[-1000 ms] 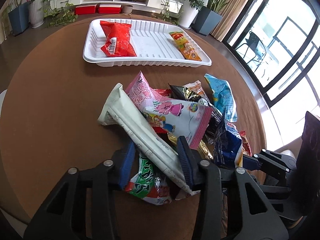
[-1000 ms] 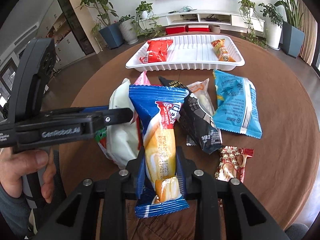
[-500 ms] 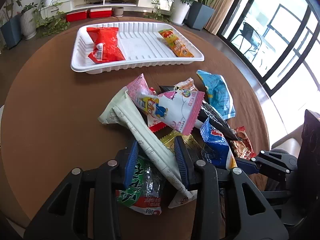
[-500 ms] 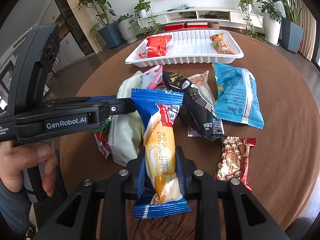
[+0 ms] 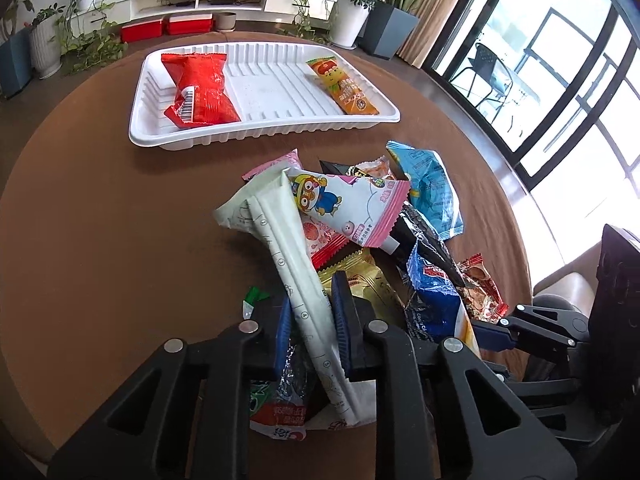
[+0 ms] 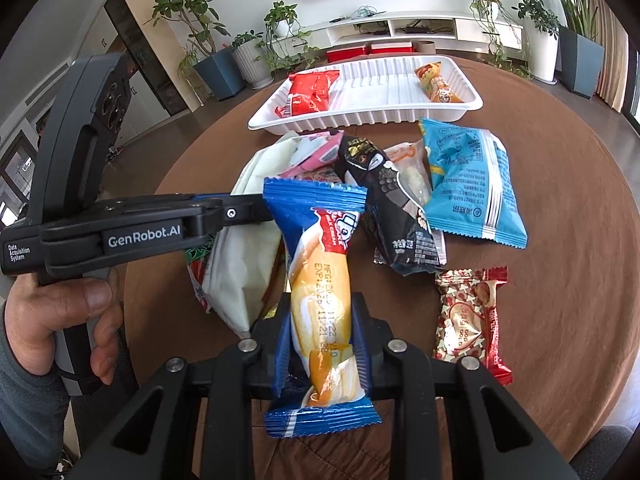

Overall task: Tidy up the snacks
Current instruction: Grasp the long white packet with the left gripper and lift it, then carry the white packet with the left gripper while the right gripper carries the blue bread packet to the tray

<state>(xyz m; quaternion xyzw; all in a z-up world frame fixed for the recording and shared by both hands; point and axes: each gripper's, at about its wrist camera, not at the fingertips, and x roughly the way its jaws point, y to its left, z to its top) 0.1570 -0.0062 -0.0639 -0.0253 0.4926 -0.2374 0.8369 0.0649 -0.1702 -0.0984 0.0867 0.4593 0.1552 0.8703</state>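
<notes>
Left gripper (image 5: 311, 320): jaws have just been closing and now pinch the long white packet (image 5: 288, 248), which slants up out of the snack pile on the brown table (image 5: 100, 220). Right gripper (image 6: 322, 332): clamped on the blue-and-orange cake packet (image 6: 320, 280), held upright.

Left wrist view only: a pink cartoon packet (image 5: 352, 204) lies across the white packet's upper part; a green wrapper (image 5: 276, 404) sits under the jaws, possibly touching them.

Right wrist view only: a hand (image 6: 60, 312) on the left gripper's handle; a red-patterned packet (image 6: 472, 312) lying apart from the pile.

White tray (image 5: 260, 132) beyond holds a red bag (image 5: 200, 88) and an orange stick packet (image 5: 344, 86).
</notes>
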